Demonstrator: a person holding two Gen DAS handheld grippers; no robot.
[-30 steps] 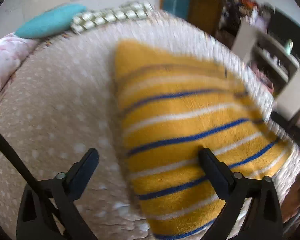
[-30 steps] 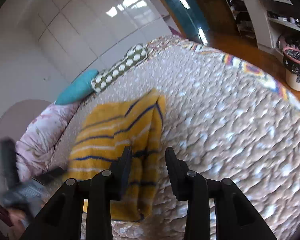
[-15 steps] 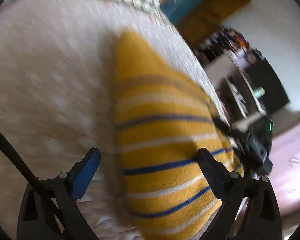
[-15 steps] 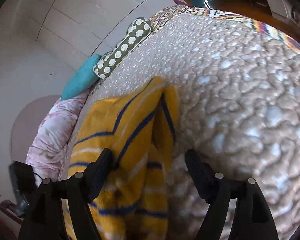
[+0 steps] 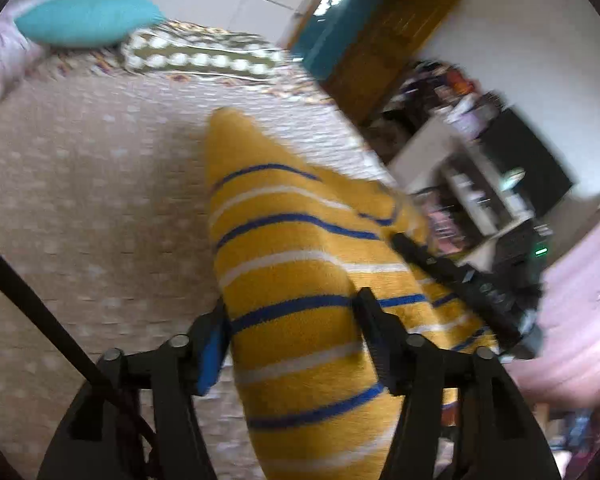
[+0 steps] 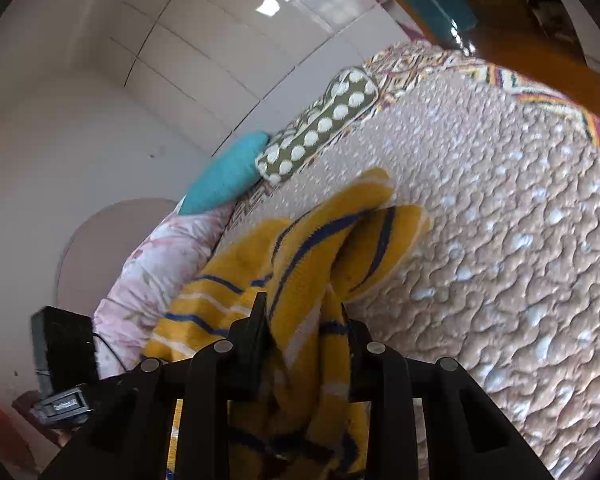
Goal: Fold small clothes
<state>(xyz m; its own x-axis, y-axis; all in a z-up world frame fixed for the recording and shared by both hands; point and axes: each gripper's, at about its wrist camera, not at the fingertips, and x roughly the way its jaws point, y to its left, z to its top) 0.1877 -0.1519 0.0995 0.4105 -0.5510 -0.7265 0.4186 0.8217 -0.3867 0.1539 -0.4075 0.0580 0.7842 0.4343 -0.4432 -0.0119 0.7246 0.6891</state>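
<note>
While both sets of jaws are closing, the yellow striped garment lies bunched on the quilted bedspread, its far end toward the pillows and its near end raised into the 2 grippers. From the left wrist view, the left gripper has a thick fold of the cloth filling the gap between its fingers; the picture is blurred, so the pads seem to press the fabric on both sides, though I cannot be sure. From the right wrist view, the right gripper pinches a gathered ridge of the same garment, which drapes over and between its jaws. A teal pillow and a dotted green pillow sit at the head of the bed, well apart from the cloth.
</note>
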